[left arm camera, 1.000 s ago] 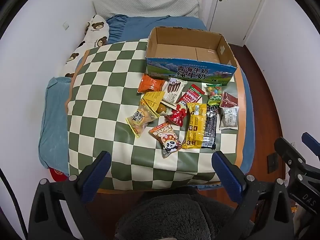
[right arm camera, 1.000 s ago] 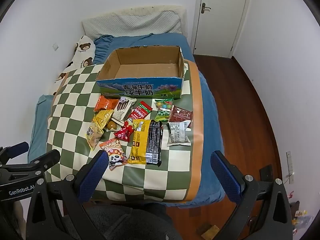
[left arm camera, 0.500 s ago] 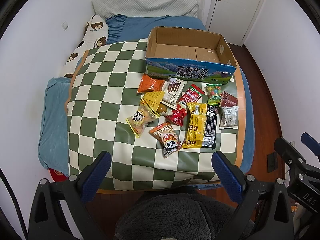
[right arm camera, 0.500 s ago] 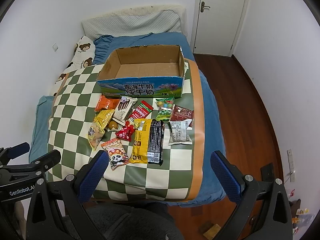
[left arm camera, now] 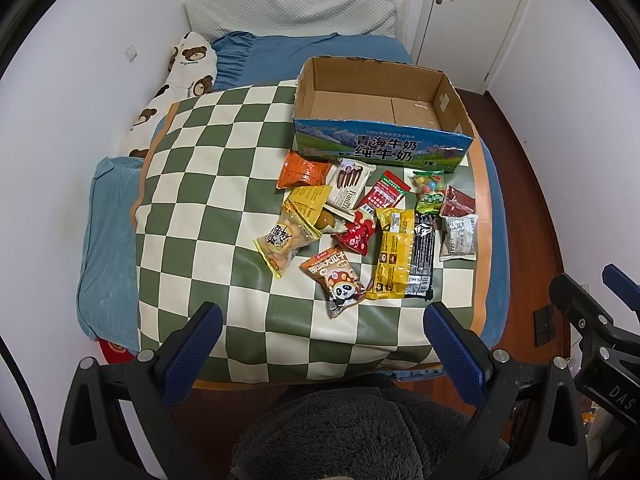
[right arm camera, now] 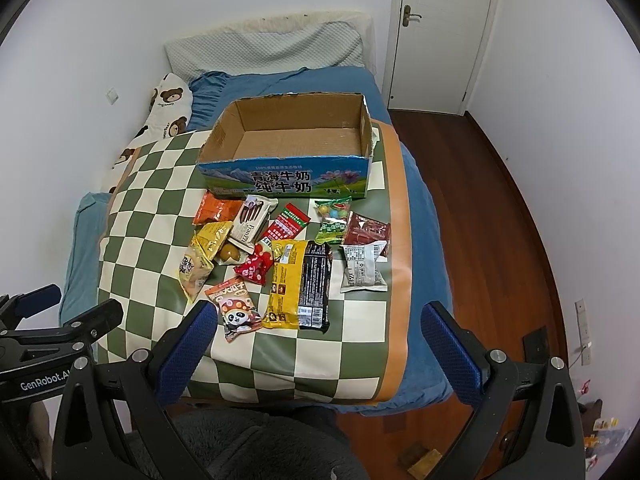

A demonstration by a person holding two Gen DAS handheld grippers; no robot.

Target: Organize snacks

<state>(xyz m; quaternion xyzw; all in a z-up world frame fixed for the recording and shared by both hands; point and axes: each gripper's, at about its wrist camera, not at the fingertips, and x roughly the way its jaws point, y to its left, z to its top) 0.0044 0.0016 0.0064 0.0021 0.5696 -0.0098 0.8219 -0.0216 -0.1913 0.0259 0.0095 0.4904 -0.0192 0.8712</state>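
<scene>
Several snack packets lie in a loose pile on a green-and-white checkered mat (left arm camera: 208, 200) on the bed. They include a panda packet (left arm camera: 336, 280) (right arm camera: 236, 308), a yellow bar pack (left arm camera: 394, 252) (right arm camera: 286, 280), an orange packet (left arm camera: 302, 170) and a white packet (left arm camera: 458, 236). An open, empty cardboard box (left arm camera: 380, 148) (right arm camera: 288, 180) stands behind the pile. My left gripper (left arm camera: 322, 340) is open and empty, held above the mat's near edge. My right gripper (right arm camera: 316, 340) is open and empty too, near the same edge.
The bed has a blue sheet (left arm camera: 108, 240), a bear-print pillow (left arm camera: 176, 80) at the left and a grey headboard cushion (right arm camera: 272, 44). A white door (right arm camera: 436, 32) and wooden floor (right arm camera: 492, 240) lie to the right. A dark fuzzy garment (left arm camera: 352, 432) fills the bottom.
Both grippers have moved slightly closer to the mat and the snacks; the pile looks a little larger and lower in view. Nothing was picked up.
</scene>
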